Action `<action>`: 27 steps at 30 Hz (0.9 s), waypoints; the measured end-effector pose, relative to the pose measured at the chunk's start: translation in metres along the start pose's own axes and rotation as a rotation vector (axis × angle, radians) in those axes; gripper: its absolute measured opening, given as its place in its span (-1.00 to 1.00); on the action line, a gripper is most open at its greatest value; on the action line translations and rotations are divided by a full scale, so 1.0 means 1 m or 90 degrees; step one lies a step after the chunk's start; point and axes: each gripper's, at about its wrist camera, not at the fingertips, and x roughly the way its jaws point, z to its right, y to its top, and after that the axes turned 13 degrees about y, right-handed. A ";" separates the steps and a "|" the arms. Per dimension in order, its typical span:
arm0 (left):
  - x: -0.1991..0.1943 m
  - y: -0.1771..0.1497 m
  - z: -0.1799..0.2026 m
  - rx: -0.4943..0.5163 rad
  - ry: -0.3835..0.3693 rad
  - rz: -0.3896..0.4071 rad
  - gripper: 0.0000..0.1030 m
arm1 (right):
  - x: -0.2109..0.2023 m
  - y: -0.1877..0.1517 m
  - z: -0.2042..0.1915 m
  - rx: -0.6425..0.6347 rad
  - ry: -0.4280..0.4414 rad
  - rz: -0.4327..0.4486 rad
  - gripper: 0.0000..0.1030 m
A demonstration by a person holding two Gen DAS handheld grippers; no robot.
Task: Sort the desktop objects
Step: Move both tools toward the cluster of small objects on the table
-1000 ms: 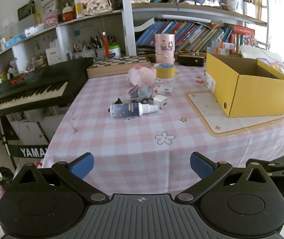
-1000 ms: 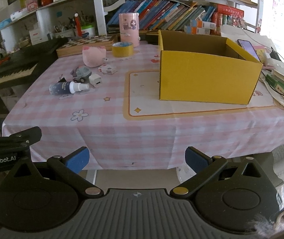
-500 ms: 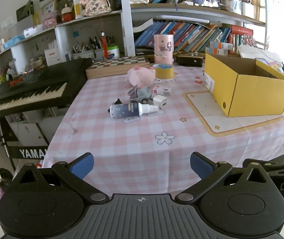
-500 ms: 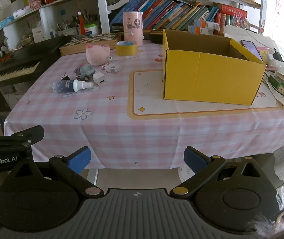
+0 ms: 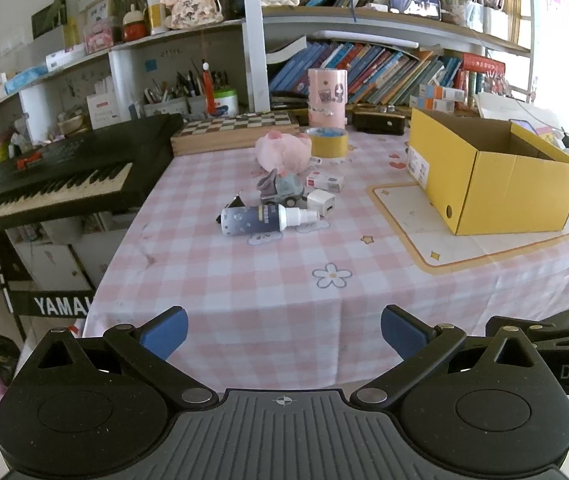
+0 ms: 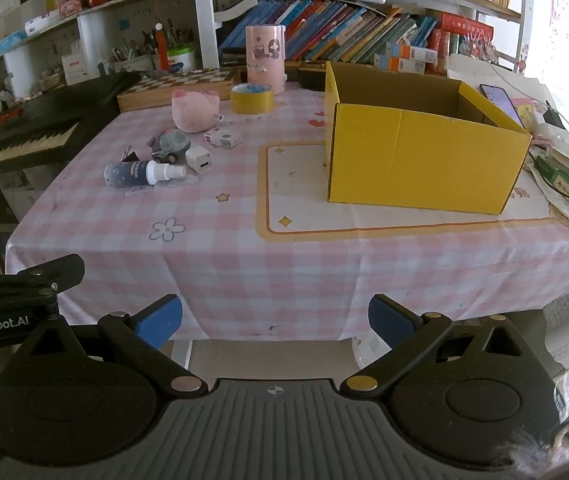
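A small pile lies mid-table on the pink checked cloth: a dark spray bottle (image 5: pixel 262 218) (image 6: pixel 140 173) on its side, a grey toy car (image 5: pixel 282 189) (image 6: pixel 172 145), a white charger cube (image 5: pixel 321 202) (image 6: pixel 199 159), a small white box (image 5: pixel 325 181) (image 6: pixel 223 138), a pink plush (image 5: pixel 283 151) (image 6: pixel 195 109) and a yellow tape roll (image 5: pixel 328 142) (image 6: pixel 252 97). An open yellow cardboard box (image 5: pixel 492 176) (image 6: pixel 424 156) stands to the right. My left gripper (image 5: pixel 284 330) and right gripper (image 6: pixel 275 320) hang open before the table's front edge, both empty.
A black keyboard (image 5: pixel 52 184) (image 6: pixel 24 136) stands left of the table. A chessboard box (image 5: pixel 236 130) and a pink cylinder (image 5: pixel 327 98) (image 6: pixel 265 58) sit at the back below bookshelves. Books, a phone (image 6: pixel 500 100) and cables lie right of the yellow box.
Both grippers have drawn slightly nearer the table and risen a little; the objects appear a bit larger. Nothing on the table has moved.
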 end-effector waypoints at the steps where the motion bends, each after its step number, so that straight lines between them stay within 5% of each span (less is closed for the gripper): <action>1: 0.000 0.000 0.000 0.001 0.000 -0.001 1.00 | 0.000 0.000 0.000 0.001 0.001 -0.001 0.97; 27: -0.003 -0.003 -0.016 0.019 -0.009 0.028 1.00 | -0.002 -0.002 -0.016 0.003 -0.008 0.003 0.90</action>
